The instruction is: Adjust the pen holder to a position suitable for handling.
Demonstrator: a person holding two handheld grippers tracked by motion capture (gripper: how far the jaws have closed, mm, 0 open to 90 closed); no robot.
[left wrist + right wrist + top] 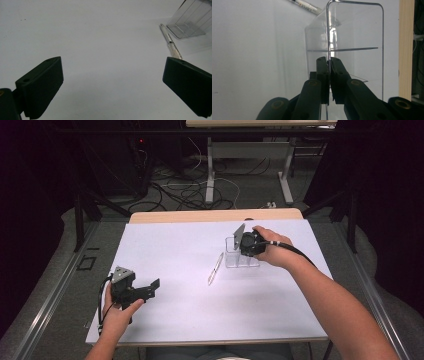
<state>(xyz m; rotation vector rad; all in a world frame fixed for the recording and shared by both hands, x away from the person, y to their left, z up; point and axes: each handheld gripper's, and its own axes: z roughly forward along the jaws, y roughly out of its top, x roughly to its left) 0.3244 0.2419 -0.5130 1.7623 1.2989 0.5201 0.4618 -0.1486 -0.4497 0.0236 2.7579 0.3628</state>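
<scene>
A clear plastic holder (242, 256) stands upright on the white tabletop (170, 245), right of centre. My right gripper (236, 250) is shut on one of its thin walls. In the right gripper view the jaws (329, 62) pinch the edge of that clear wall (355, 37). A pale pen (215, 269) lies flat just left of the holder, apart from it. My left gripper (150, 291) rests low at the table's front left, open, with nothing between its jaws. In the left gripper view, the left gripper (112, 65) faces bare tabletop, with the pen (170, 42) and holder (190, 21) at upper right.
The table's wooden far edge (215, 215) runs behind the holder. Beyond it are floor cables (185, 190) and the legs of another table (210, 175). Dark frame posts (78, 220) stand at both sides.
</scene>
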